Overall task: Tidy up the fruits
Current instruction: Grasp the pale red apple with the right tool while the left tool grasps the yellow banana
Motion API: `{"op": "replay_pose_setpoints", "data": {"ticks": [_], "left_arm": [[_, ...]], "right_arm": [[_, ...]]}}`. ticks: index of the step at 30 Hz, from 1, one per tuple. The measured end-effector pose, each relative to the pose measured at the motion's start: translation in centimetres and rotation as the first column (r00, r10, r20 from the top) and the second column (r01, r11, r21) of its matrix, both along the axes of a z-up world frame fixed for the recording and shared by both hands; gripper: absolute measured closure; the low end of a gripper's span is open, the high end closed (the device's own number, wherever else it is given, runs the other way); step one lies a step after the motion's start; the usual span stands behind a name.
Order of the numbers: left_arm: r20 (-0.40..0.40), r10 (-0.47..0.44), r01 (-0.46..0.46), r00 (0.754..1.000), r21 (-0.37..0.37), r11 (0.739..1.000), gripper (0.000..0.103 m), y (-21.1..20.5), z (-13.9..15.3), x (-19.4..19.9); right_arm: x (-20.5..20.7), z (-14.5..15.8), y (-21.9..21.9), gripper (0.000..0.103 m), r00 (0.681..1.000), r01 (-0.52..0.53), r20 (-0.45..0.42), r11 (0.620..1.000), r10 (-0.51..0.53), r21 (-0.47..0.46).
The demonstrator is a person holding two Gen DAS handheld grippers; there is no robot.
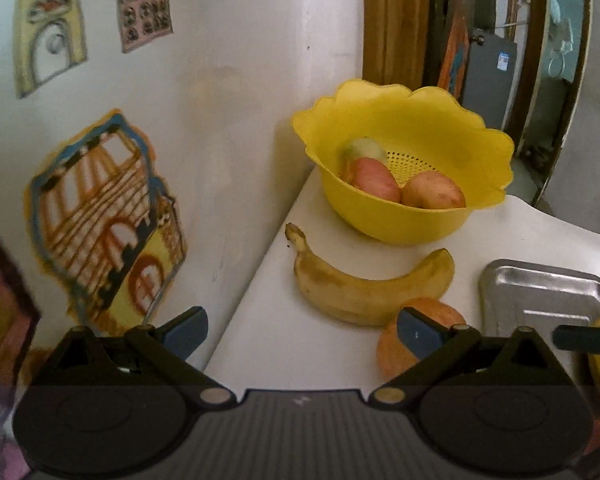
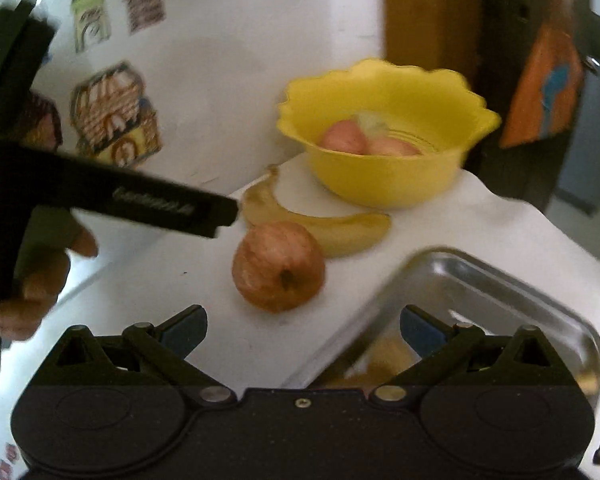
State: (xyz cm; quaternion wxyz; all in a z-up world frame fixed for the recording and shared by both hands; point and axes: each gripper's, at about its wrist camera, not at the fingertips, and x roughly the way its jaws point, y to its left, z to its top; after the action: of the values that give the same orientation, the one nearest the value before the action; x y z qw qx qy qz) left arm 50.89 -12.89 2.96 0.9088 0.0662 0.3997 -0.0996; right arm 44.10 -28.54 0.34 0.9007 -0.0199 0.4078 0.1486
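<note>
A yellow scalloped colander bowl [image 1: 396,222] [image 2: 380,186] stands at the back of the white table, with two reddish apples [image 1: 434,196] and a pale green fruit [image 1: 364,148] inside. In front of it lies a banana [image 1: 364,292] [image 2: 332,224]. A loose apple [image 2: 278,270] [image 1: 392,350] rests nearer, partly behind my left gripper's right finger. My left gripper [image 1: 302,332] is open and empty, just short of the banana. Over the edge of a steel tray [image 2: 480,292] [image 1: 548,288] my right gripper [image 2: 302,330] is open. A second banana [image 2: 384,358] lies in the tray.
A white wall with house stickers [image 1: 104,220] borders the table's left side. A wooden door frame [image 1: 396,16] stands behind the bowl. A person's hand [image 2: 32,276] holds the left gripper body [image 2: 140,200], which reaches over the table's left part.
</note>
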Motion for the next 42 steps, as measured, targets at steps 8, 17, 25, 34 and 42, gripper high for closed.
{"op": "replay_pose_setpoints", "data": {"ticks": [8, 17, 25, 34, 42], "left_arm": [[-0.069, 0.037, -0.039, 0.997, -0.035, 0.999, 0.001, -0.4, -1.1, 2.3], [-0.093, 0.057, -0.064, 0.994, -0.069, 0.996, 0.001, -0.3, -1.3, 3.4], [-0.134, 0.061, -0.076, 0.989, -0.107, 0.991, 0.001, -0.9, -2.2, 5.5], [-0.209, 0.096, -0.133, 0.973, -0.169, 0.977, 0.001, -0.4, -3.0, 7.2], [-0.285, 0.111, -0.175, 0.952, -0.210, 0.962, 0.006, -0.7, -3.6, 8.1]], "right_arm": [[4.1, -0.6, 1.6, 0.003, 0.995, -0.089, -0.053, 0.993, 0.084, -0.083], [5.9, -1.3, 2.7, 0.010, 0.982, -0.179, -0.078, 0.979, 0.172, -0.101], [7.5, -2.5, 3.8, 0.020, 0.959, -0.268, -0.127, 0.956, 0.253, -0.121], [8.1, -2.7, 4.1, 0.033, 0.949, -0.290, -0.153, 0.952, 0.274, -0.096], [8.3, -3.0, 4.1, 0.034, 0.949, -0.264, -0.201, 0.961, 0.244, -0.083]]}}
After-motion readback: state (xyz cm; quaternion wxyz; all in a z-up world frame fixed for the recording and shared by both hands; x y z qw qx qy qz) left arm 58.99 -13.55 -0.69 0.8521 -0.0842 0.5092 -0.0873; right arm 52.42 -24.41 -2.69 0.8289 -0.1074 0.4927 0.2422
